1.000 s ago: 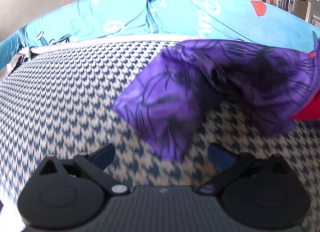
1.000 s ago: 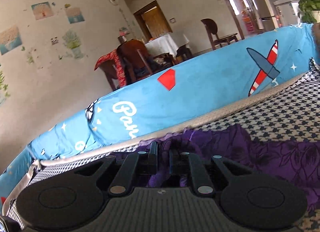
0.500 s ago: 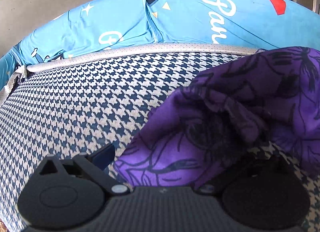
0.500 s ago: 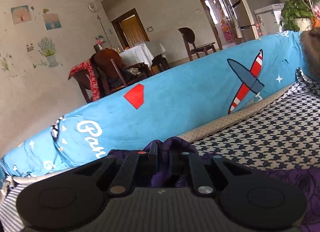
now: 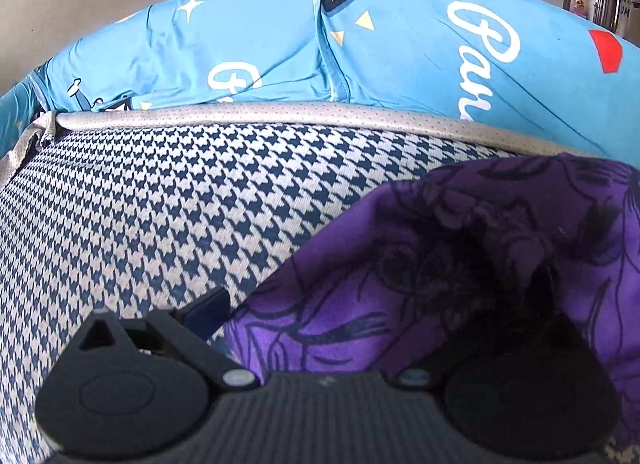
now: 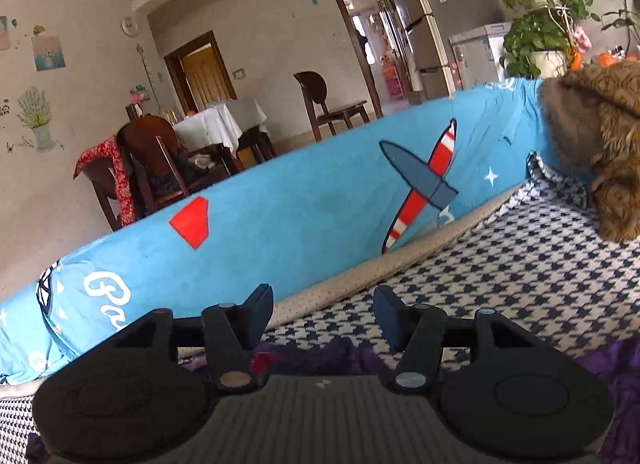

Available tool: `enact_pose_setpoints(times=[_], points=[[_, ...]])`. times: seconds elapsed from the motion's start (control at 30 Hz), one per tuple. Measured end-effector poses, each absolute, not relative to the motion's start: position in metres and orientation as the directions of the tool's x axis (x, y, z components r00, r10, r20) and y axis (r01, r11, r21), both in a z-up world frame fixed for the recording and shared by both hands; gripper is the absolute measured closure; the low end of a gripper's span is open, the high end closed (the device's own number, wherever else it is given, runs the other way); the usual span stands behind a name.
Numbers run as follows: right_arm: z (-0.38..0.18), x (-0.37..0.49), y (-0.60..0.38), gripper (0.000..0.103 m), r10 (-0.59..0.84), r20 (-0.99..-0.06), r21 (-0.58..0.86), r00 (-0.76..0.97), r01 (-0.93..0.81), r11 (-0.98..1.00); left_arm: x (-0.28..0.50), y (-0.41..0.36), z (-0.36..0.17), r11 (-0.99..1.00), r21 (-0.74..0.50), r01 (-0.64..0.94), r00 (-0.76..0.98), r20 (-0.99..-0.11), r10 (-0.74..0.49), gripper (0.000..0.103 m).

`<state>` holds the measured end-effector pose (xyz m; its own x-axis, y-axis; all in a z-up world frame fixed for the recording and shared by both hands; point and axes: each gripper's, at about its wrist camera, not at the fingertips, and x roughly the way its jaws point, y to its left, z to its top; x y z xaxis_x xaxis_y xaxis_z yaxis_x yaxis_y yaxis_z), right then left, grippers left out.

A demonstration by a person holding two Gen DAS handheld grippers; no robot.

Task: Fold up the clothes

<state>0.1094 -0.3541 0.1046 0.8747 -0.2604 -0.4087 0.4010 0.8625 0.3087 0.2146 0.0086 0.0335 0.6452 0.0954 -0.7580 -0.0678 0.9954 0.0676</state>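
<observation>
a: where's the garment?
b: the purple garment with dark line print (image 5: 460,264) lies bunched on the houndstooth cushion (image 5: 160,204), filling the lower right of the left wrist view. in the right wrist view only a rumpled strip of it (image 6: 320,356) shows, low down just ahead of the gripper body.

a: is the left gripper (image 5: 360,316) holding it?
b: can't tell. one blue-tipped finger (image 5: 208,310) shows at the cloth's edge, and the other is buried under the fabric, which drapes over that side of the gripper.

a: and the right gripper (image 6: 324,314)?
b: its fingers stand wide apart with nothing between them. the cloth sits below them, near the base.

a: what's around it?
b: a grey piped edge (image 5: 280,114) runs along the back of the cushion, and behind it stands a light blue backrest cover (image 6: 300,204) printed with a plane and a red shape. a brown furry thing (image 6: 600,144) rests at the far right of the seat. beyond are a dining table with a white cloth (image 6: 216,124), wooden chairs and potted plants (image 6: 536,24).
</observation>
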Motion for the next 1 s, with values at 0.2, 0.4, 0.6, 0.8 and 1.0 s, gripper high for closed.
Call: enact_pose_setpoints(times=[0.2, 0.4, 0.6, 0.8, 1.0], points=[[0.116, 0.09, -0.349, 0.047, -0.166, -0.385, 0.29, 0.908, 0.29, 0.912, 0.234, 0.004, 0.035, 0.993, 0.065, -0.098, 0.653, -0.749, 0.113, 0.0], [0.109, 0.082, -0.329, 0.047, 0.037, -0.424, 0.312, 0.905, 0.108, 0.944, 0.249, -0.001, 0.034, 0.992, 0.054, -0.113, 0.657, -0.745, 0.115, 0.0], [0.083, 0.081, -0.29, 0.047, 0.215, -0.517, 0.281, 0.829, -0.073, 0.957, 0.255, -0.002, 0.031, 0.991, 0.035, -0.13, 0.652, -0.75, 0.112, 0.0], [0.061, 0.081, -0.25, 0.047, 0.281, -0.584, 0.198, 0.761, -0.202, 0.959, 0.262, -0.003, 0.03, 0.992, 0.027, -0.127, 0.646, -0.756, 0.104, 0.0], [0.046, 0.082, -0.218, 0.037, 0.258, -0.615, 0.096, 0.745, -0.255, 0.962, 0.272, -0.003, 0.027, 0.992, 0.009, -0.125, 0.634, -0.768, 0.087, 0.0]])
